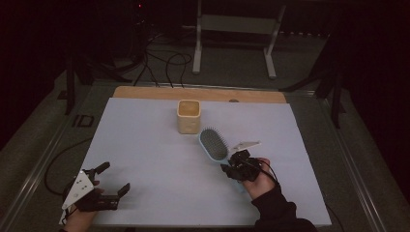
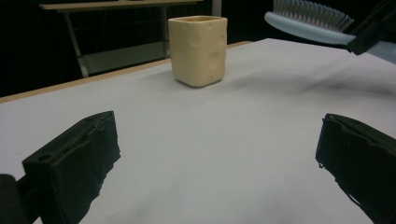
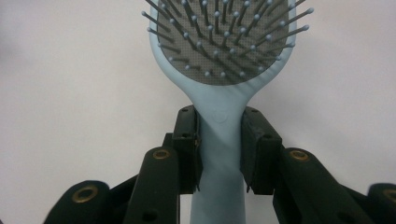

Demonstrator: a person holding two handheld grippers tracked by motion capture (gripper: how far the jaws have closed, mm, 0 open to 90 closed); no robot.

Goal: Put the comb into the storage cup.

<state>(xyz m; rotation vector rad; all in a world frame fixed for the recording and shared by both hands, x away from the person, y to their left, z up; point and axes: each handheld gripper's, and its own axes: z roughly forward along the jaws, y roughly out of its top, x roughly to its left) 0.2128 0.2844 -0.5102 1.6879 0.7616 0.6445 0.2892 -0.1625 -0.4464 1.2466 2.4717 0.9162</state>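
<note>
A light blue hairbrush (image 1: 213, 144) with a grey bristle pad is lifted above the white sheet, bristles up. My right gripper (image 1: 231, 166) is shut on its handle (image 3: 219, 140), both pads pressing the handle's sides just below the head. The brush head (image 2: 308, 21) hangs in the air at the top right of the left gripper view. A cream square cup (image 1: 188, 116) stands upright at the back middle of the sheet, just behind the brush's tip, and shows again as the cup (image 2: 198, 49). My left gripper (image 1: 114, 178) rests at the front left, open, nothing between its jaws.
The white sheet (image 1: 145, 145) covers a wooden table whose far edge (image 1: 145, 92) shows bare. Behind the table stand a metal frame (image 1: 232, 34) and loose cables (image 1: 164, 63) on the floor. Dark surroundings close in on both sides.
</note>
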